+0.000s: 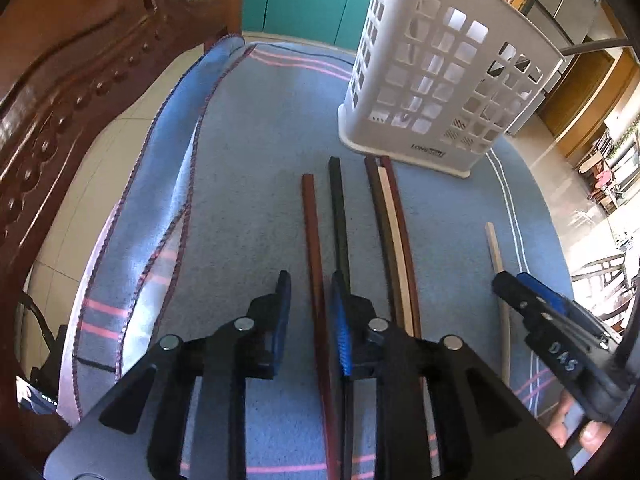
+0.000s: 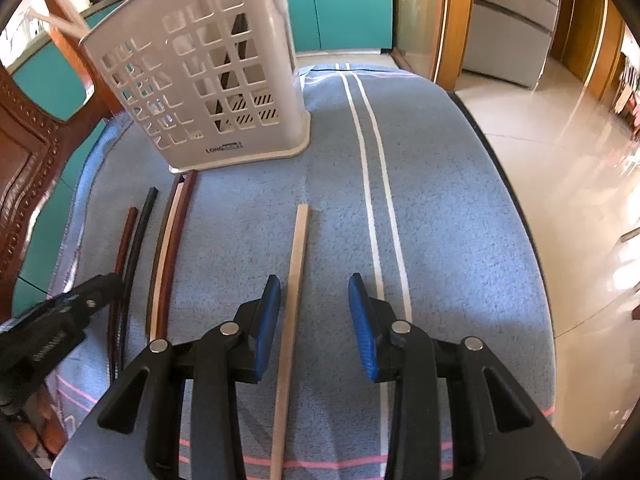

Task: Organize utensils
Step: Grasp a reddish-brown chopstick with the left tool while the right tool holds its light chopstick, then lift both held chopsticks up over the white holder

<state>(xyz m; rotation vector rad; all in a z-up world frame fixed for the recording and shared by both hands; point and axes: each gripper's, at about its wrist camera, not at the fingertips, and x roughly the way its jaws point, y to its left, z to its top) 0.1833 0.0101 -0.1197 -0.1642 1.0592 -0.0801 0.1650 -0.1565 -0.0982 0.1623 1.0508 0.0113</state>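
While both wrist views look along a blue towel (image 1: 248, 168) spread over the counter, the items read as follows from left to right.

At far left stands a carved wooden chair back (image 1: 60, 92), beside the towel's folded left edge.

Left hand-held gripper (image 1: 310, 320): released, jaws apart, straddling the near part of a reddish-brown chopstick (image 1: 310, 216). The chopstick lies flat on the towel, close to the right pad; contact cannot be confirmed. It grasps nothing.

Just right of that piece lies a black chopstick (image 1: 338, 204), passing under the right finger of the left hand-held gripper. Next comes a bundle of 3 chopsticks (image 1: 390, 216) lying side by side and touching: dark brown, pale wood, reddish brown. Its far ends rest just short of the base of the white lattice basket (image 1: 440, 80), which stands upright at the far side of the towel. In the right wrist view a dark stick (image 2: 234, 52) shows through the basket's openings.

Right hand-held gripper (image 2: 314, 320): released, jaws wide apart, around a single pale wooden chopstick (image 2: 298, 248) lying flat on the towel. The chopstick sits nearer the left pad, not gripped.

Right of it run 2 white stripes (image 2: 376, 208) along the towel, then the counter edge and a glossy tiled floor (image 2: 560, 168).
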